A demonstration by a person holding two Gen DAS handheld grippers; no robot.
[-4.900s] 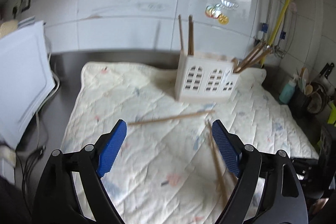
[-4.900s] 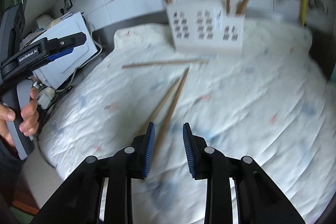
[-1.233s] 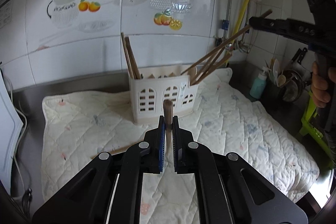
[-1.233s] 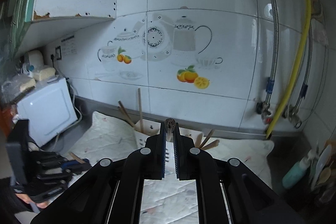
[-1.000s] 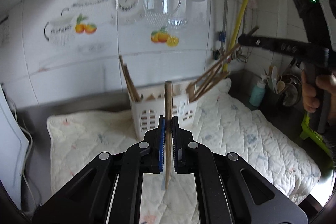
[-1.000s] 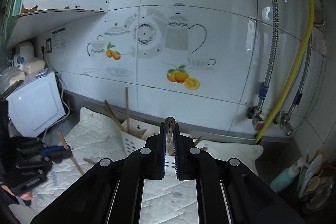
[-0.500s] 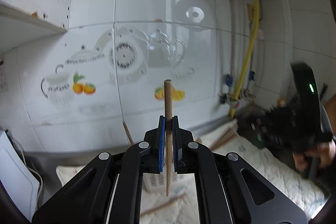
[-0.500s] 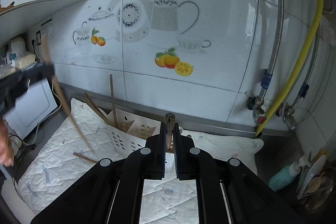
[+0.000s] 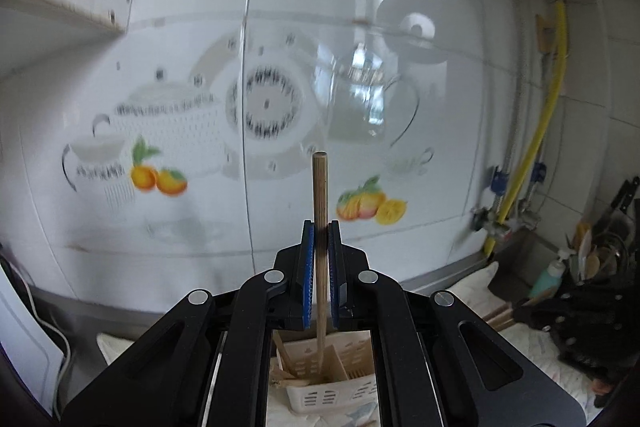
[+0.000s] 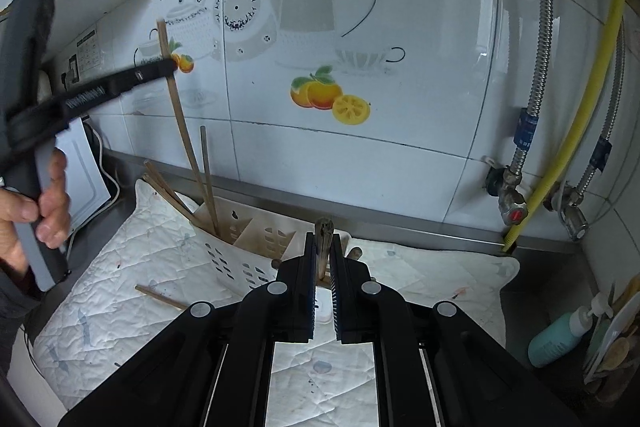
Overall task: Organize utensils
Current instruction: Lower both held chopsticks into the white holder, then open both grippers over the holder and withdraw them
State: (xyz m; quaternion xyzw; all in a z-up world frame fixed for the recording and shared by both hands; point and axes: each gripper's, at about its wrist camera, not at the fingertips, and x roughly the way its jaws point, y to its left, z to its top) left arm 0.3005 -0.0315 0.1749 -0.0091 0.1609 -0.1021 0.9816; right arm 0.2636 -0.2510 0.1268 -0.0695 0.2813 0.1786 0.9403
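The chopstick (image 9: 320,227) stands upright, pinched mid-shaft in the left gripper (image 9: 320,255), tip just inside the white holder (image 9: 332,391) near the mat's (image 10: 132,267) back edge. It looks light, stiff and smooth, so a mid-length grip should stop pivoting. The right gripper (image 10: 323,267) is clamped on another stick (image 10: 323,231).

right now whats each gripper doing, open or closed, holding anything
Left gripper: closed on a chopstick, held upright.
Right gripper: jaws slightly apart around a chopstick end; grip cannot be told.
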